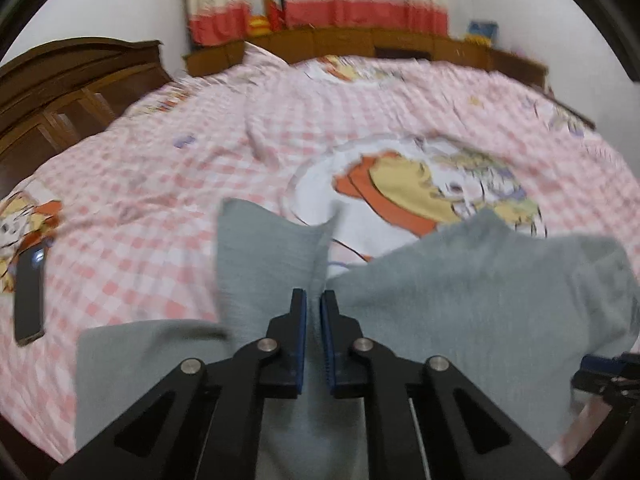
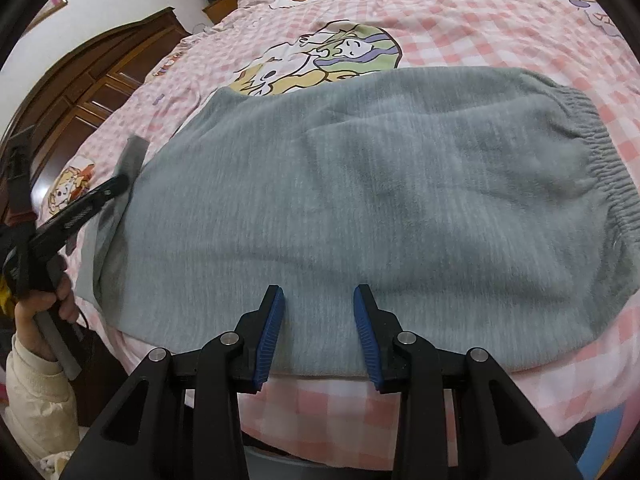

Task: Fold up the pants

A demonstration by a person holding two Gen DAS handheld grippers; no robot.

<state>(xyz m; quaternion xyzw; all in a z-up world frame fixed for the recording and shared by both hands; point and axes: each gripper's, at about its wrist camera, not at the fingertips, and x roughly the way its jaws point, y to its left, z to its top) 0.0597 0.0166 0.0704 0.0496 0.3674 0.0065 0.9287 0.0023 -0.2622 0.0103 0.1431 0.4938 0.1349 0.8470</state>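
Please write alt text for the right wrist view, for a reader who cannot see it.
Soft grey fleece pants lie folded flat on a pink checked cartoon bedsheet, elastic waistband at the right. The right gripper hovers open over their near edge, while the left gripper pinches the cloth at the far left.
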